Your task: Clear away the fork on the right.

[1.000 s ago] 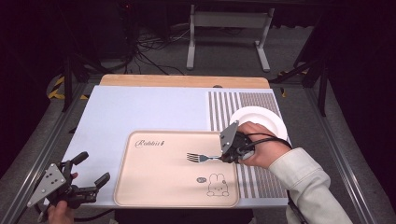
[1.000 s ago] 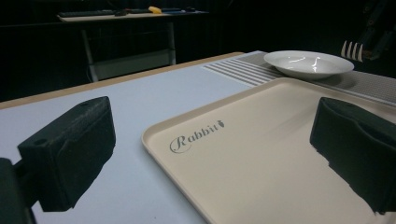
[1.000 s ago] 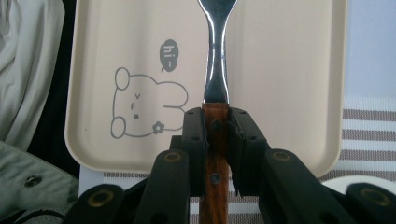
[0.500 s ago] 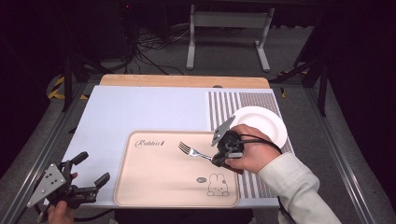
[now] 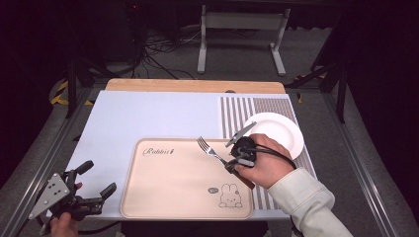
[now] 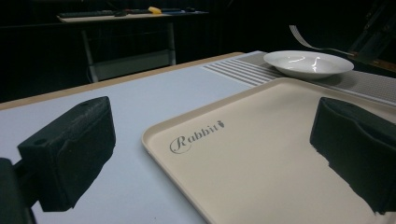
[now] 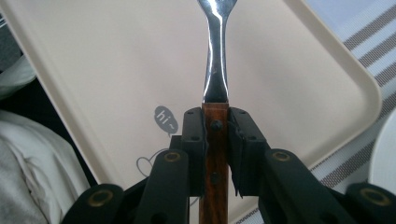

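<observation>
From above, the right tool point(image 5: 236, 157) sits right of centre in the frame, clamped on a fork point(image 5: 210, 149) whose tines point up-left over the beige tray point(image 5: 163, 197); the white plate point(image 5: 284, 129) waits just up-right of the hand. Down at lower left, the left tool point(image 5: 94, 178) rests at the desk's point(image 5: 148, 113) near corner, jaws apart, holding nothing. Through the left gripper view, those two black jaws stand wide with the tray's rim point(image 6: 154, 140) between them and the plate point(image 6: 308, 63) at upper right. In the right gripper view, the jaws pinch the fork's wooden handle point(image 7: 215, 154), steel neck running to the top of frame. My worry: that grip is narrow, so any knock on the tines could swivel the fork. Plenty of bare desk at upper left; the tray's raised lip and the plate's edge crowd the right.
</observation>
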### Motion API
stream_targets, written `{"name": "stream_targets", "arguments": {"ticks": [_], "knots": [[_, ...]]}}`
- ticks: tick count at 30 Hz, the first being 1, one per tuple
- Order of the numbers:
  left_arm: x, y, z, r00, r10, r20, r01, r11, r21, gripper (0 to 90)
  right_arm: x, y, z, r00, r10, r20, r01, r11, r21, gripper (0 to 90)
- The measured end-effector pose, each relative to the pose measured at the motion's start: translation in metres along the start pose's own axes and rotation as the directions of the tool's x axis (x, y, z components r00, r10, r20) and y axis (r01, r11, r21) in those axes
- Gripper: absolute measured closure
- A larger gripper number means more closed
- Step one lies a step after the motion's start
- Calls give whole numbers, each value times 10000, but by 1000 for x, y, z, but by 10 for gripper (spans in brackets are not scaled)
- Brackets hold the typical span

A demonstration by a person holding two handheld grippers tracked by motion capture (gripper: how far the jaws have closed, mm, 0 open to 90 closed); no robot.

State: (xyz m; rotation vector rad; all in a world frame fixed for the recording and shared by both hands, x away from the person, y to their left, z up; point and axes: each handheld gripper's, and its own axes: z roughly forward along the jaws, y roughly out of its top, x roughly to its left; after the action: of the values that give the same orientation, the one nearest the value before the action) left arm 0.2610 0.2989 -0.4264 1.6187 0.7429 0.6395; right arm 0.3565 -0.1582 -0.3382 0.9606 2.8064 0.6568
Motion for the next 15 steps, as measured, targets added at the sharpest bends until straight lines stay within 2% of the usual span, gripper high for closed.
{"name": "stream_targets", "arguments": {"ticks": [1,5,8,11,15], "knots": [[0,0,0,10000,0,0,0,10000,0,10,0,0,0,9996,217,182,-216,9998,-35,785],[0,0,0,10000,-2,5,2,10000,6,10,-2,-2,0,9946,944,432,-935,9954,-225,785],[0,0,0,10000,-3,4,3,10000,-2,10,-2,-3,2,9867,1549,500,-1538,9878,-236,785],[0,0,0,10000,-7,-2,7,10000,-5,10,-2,-4,3,9844,1672,554,-1660,9858,-249,785],[0,0,0,10000,-10,0,10,10000,-4,10,-2,-5,6,9711,2303,634,-2295,9731,-199,785]]}}
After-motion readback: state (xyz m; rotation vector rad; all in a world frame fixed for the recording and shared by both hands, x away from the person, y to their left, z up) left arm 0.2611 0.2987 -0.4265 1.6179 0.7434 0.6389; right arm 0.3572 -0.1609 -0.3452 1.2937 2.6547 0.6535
